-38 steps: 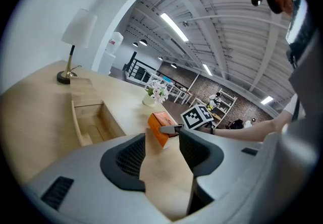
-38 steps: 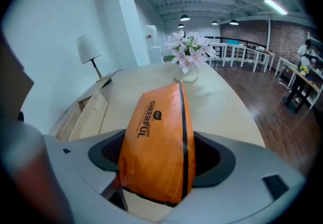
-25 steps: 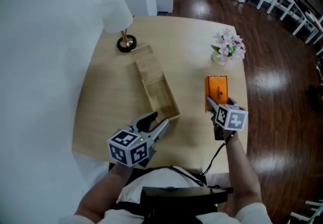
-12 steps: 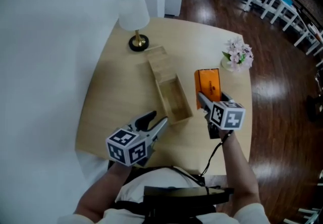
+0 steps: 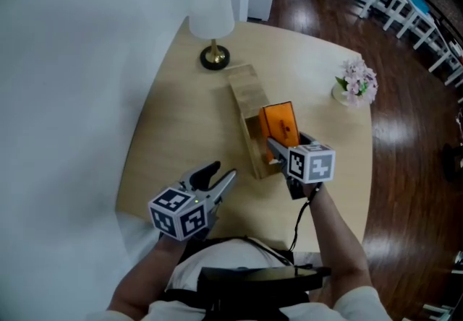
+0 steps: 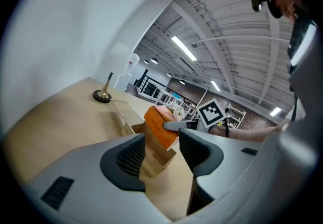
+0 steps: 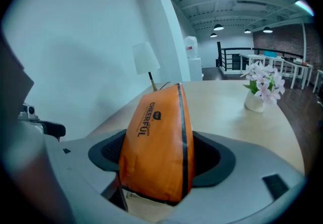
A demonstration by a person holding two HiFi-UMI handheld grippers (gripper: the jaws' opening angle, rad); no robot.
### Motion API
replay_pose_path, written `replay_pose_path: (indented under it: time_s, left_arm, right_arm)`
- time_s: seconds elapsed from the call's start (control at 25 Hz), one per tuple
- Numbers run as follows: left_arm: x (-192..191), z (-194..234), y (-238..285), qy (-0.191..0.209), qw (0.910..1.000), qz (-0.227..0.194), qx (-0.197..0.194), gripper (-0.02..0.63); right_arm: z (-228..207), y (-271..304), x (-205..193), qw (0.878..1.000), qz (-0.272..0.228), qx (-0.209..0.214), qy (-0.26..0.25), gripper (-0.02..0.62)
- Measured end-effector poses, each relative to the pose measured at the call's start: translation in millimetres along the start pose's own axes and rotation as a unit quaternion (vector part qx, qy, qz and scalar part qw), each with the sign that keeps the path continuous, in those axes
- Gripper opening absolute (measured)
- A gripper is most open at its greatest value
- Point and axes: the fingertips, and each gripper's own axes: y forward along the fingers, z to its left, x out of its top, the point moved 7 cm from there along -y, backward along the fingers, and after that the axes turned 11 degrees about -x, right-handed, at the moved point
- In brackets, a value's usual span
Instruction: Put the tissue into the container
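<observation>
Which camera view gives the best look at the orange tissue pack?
The right gripper view: the tissue pack fills the middle, clamped in the right gripper, its print readable. The head view shows it small, at the wooden container. The left gripper view shows part of it beyond the left gripper.

Bright, even light from ceiling strip lamps [image 6: 182, 49] fills my feeds. Glare streaks the dark floor [image 5: 412, 131]; shadows on the surface [image 5: 181, 131] are soft. Left gripper view and right gripper view bend, darkening to black at the corners.
</observation>
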Motion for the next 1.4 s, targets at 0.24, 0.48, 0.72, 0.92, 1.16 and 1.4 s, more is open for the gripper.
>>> replay_pose_path:
  time_s: [0.24, 0.48, 0.72, 0.92, 1.16, 1.4]
  left_arm:
    - [-7, 15, -13, -0.015, 0.9998, 0.009, 0.007, 0.202]
    - [-11, 21, -15, -0.032, 0.9994, 0.016, -0.002, 0.202]
    - [-12, 21, -13, -0.033, 0.9992, 0.022, -0.007, 0.202]
    - [-11, 18, -11, -0.03, 0.9991, 0.027, -0.012, 0.202]
    - [-14, 13, -8, -0.029, 0.9989, 0.032, -0.021, 0.202]
    - [-12, 10, -8, -0.024, 0.9989, 0.03, -0.025, 0.202]
  right_arm:
    - [12, 43, -36, 0.997, 0.076, 0.016, -0.021, 0.387]
    - [16, 58, -42, 0.997, 0.072, 0.017, -0.002, 0.388]
    - [18, 61, -42, 0.998, 0.062, 0.004, -0.029, 0.39]
    - [20, 61, -43, 0.998, 0.05, -0.018, -0.036, 0.391]
    - [17, 60, -43, 0.999, 0.047, -0.005, -0.025, 0.39]
    - [17, 57, -42, 0.999, 0.047, -0.006, -0.024, 0.39]
